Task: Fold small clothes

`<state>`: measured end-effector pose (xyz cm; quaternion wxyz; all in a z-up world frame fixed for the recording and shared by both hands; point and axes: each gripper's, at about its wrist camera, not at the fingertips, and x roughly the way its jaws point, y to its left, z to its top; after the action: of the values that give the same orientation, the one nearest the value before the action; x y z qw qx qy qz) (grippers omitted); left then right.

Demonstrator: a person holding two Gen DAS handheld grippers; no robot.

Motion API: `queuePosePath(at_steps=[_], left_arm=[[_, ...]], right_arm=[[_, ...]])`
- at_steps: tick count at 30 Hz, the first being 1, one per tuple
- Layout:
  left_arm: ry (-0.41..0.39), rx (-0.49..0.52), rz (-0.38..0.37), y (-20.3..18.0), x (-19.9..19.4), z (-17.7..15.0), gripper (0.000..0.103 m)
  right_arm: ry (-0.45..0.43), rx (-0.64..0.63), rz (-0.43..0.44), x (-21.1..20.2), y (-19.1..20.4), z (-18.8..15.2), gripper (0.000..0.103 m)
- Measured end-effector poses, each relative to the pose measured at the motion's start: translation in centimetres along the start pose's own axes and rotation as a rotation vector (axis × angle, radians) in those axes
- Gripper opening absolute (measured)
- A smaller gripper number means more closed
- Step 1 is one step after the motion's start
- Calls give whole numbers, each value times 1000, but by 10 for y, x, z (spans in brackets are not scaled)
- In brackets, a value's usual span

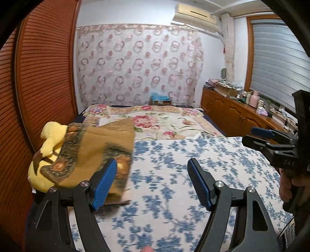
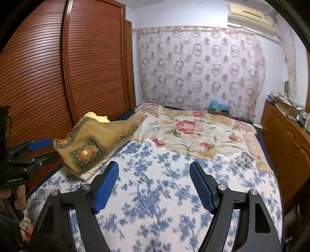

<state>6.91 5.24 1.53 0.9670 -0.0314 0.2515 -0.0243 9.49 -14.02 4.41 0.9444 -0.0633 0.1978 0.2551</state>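
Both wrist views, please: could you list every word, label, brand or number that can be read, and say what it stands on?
None can be read.
Right gripper: pale embossed marks on its black body, too blurred to read.
Left gripper: a pale mark on its black body, too small to read.
Air conditioner: no legible brand.
Bottles and boxes on the wooden cabinet: labels too small to read.

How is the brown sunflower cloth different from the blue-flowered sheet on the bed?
The brown sunflower cloth is small and bunched in a heap by the wardrobe side; the blue-flowered sheet is wide and spread flat. The cloth is ochre with dark-bordered sunflower panels; the sheet is white with scattered blue sprigs. The cloth lies partly over a yellow plush toy; the sheet's middle carries nothing. Both lie on the bed, untouched.
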Motion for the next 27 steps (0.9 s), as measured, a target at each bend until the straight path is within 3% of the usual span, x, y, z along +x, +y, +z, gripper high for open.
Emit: queuePosePath(at_steps=[15,27], left_arm=[[-69,63,-43,-68,-29,25,76],[-89,80,-27,-84,-42,25,76]], right_arm=[[-121,93,-148,-113,28,-29,77],[-166,126,-176,-119,46,-51,77]])
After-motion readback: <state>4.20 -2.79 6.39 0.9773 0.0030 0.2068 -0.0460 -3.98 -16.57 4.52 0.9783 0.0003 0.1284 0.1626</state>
